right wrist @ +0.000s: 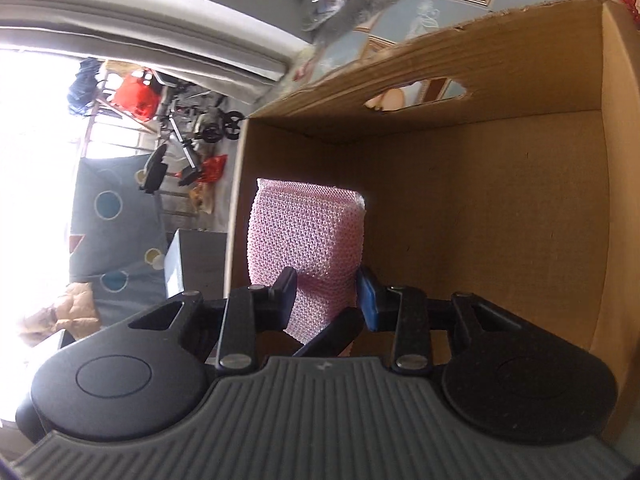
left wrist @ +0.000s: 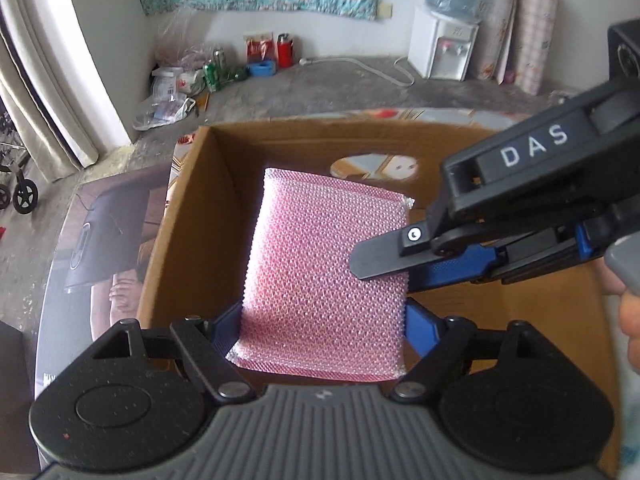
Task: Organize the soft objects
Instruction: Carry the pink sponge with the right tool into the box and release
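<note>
Both grippers are holding one pink sponge [left wrist: 324, 276] over an open box [left wrist: 192, 208]. The left gripper [left wrist: 324, 322] is clamping its wide sides; the right gripper [right wrist: 326, 294], entering at 3 o'clock, is pinching its thin edge. A water dispenser [left wrist: 442, 46] is standing at 1 o'clock, floor clutter [left wrist: 208, 72] at 11.

A table [left wrist: 120, 216] covered with a glossy printed cloth, patterned in grey-blue panels with gilt-coloured frames and fruit motifs, is seen beneath the scene. An open brown corrugated cardboard box [left wrist: 192, 208] is set directly on it, its top edge torn and a ragged hand-hole cut through the far wall, through which the cloth is visible. The room is mirrored in the cloth's dark, shiny area left of the box. A grey concrete floor [left wrist: 328, 84] is seen beyond the table's far edge.
</note>
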The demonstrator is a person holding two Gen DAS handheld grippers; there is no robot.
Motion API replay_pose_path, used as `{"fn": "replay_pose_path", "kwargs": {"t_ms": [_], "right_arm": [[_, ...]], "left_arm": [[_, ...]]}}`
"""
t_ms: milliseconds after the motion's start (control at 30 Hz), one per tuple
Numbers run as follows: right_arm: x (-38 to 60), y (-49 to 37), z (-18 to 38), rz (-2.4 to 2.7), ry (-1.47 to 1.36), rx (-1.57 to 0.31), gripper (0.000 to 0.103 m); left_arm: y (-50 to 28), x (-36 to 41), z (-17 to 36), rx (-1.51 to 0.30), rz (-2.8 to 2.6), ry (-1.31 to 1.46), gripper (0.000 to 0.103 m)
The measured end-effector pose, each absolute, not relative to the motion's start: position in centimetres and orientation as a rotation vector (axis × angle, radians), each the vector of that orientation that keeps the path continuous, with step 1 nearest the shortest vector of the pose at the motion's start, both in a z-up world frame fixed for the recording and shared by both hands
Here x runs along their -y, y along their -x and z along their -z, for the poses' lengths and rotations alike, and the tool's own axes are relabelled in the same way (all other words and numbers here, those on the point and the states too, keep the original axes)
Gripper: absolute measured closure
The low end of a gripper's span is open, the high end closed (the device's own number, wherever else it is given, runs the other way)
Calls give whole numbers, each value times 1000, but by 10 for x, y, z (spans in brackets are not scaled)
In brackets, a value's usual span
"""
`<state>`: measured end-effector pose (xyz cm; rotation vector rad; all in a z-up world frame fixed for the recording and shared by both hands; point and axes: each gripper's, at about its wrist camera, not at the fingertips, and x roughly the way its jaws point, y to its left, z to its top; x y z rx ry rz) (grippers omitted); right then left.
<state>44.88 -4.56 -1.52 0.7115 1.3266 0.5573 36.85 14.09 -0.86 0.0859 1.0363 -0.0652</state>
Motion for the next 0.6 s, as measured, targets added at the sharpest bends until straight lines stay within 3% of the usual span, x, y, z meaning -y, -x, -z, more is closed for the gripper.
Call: {"fn": "replay_pose_path", "kwargs": {"t_ms": [233,433,600], "right_arm": [[30,-468,60,-456,-665,-1396,70],[32,-463,67,-464,-685,-1439,69],[30,-454,65,-477,-662,-1472,55]], "left_arm": [[-380,-133,38,-1046,34,-198,14],[-360,-132,26,-1050,54,-221,15],[-328,-147,-3,-1023,58,-193,15]]}}
